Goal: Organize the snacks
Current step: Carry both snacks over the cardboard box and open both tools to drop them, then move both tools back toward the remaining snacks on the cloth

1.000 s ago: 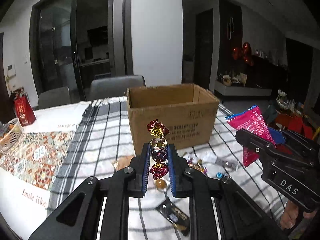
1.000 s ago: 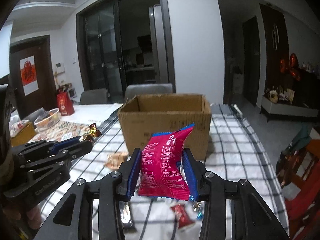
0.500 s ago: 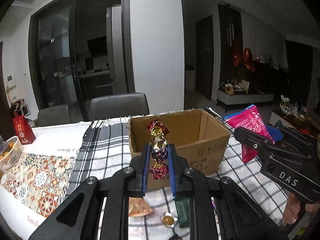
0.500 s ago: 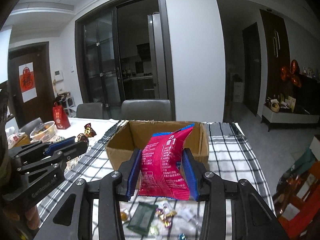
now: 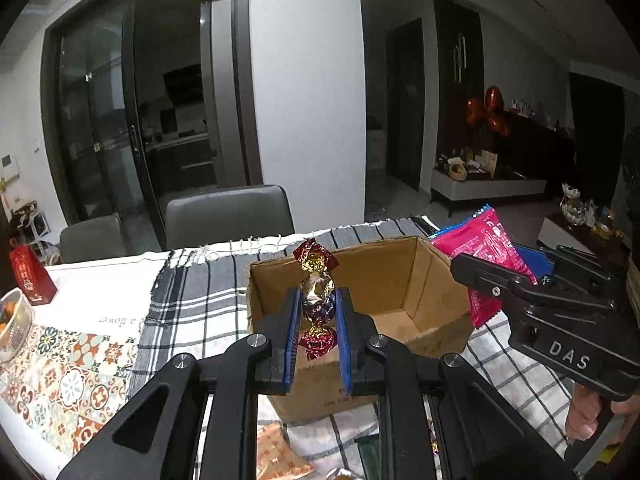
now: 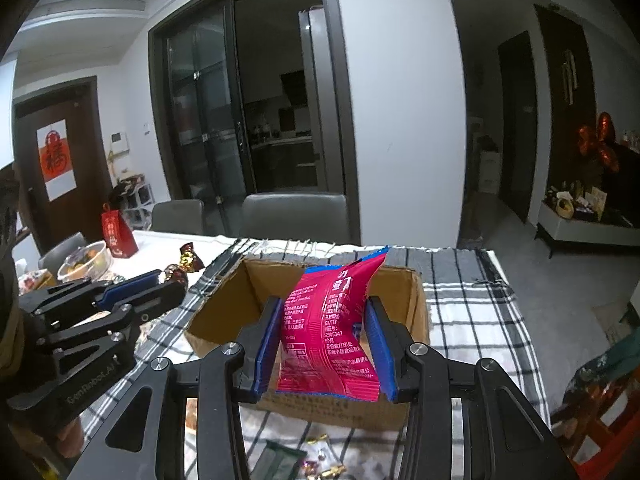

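While the left gripper [image 5: 317, 312] pinches a foil candy [image 5: 317, 300], its fingers [image 5: 291, 336] hover over the cardboard box [image 5: 396, 288]. At 3 o'clock, the right gripper [image 6: 326, 340] clamps a pink snack bag [image 6: 332, 320].

Right tool [image 6: 322, 344] clamps pink snack packet [image 6: 332, 324] above open cardboard box [image 6: 408, 300]; left tool [image 6: 160, 284] holds foil candy [image 6: 188, 258] alongside.
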The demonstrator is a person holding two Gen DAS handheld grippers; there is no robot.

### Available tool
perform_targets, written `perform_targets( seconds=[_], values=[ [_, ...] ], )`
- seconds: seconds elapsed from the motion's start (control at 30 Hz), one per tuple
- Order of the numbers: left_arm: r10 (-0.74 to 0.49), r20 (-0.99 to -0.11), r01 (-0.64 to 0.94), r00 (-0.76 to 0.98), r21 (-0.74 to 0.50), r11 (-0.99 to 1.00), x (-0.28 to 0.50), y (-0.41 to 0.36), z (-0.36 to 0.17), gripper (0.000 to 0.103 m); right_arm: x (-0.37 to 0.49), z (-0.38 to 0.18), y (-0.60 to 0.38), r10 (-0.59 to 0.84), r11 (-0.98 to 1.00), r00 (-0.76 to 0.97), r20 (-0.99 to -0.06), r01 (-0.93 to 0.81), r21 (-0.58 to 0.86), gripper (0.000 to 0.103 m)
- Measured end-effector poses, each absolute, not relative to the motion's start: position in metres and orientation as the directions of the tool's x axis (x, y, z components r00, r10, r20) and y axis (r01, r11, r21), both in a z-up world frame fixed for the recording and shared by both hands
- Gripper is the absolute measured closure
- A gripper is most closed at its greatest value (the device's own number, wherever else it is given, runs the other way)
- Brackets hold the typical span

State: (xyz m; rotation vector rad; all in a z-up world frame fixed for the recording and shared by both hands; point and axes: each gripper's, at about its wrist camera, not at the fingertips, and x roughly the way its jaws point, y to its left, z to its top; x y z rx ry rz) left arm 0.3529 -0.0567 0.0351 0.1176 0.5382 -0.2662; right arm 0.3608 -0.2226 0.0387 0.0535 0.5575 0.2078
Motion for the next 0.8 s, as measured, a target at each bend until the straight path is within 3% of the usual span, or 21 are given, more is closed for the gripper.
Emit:
perform_targets(
  seconds=[0.27,0.33,0.37,0.47,0.8],
  values=[
    [-0.231,-0.565,0.286,0.792,0.009,0.958,0.387,-0.057,0.027,0.082,0.399,0.028,-0.225,0.215,0.977,0.789,-0.576,-0.180,0.117,0.060],
    [-0.232,-0.570,0.284,0.788,0.002,0.959,0.391,-0.057,0.026,0.055,0.406,0.025,-0.227,0.206,0.979,0.784,-0.586,-0.163,0.125,0.055],
    [-0.225,-0.568,0.277,0.792,0.004,0.961,0.391,-0.056,0.026,0.050,0.408,0.025,-0.228,0.203,0.979,0.781,-0.591,-0.155,0.132,0.041],
    [-0.196,-0.561,0.248,0.804,0.018,0.969,0.387,-0.053,0.028,0.048,0.407,0.023,-0.233,0.179,0.983,0.787,-0.590,-0.126,0.131,0.037],
    [-0.157,-0.532,0.204,0.832,0.029,0.979,0.338,-0.042,0.040,0.025,0.362,0.032,-0.234,0.185,0.983,0.807,-0.561,-0.143,0.119,0.037]
  ],
)
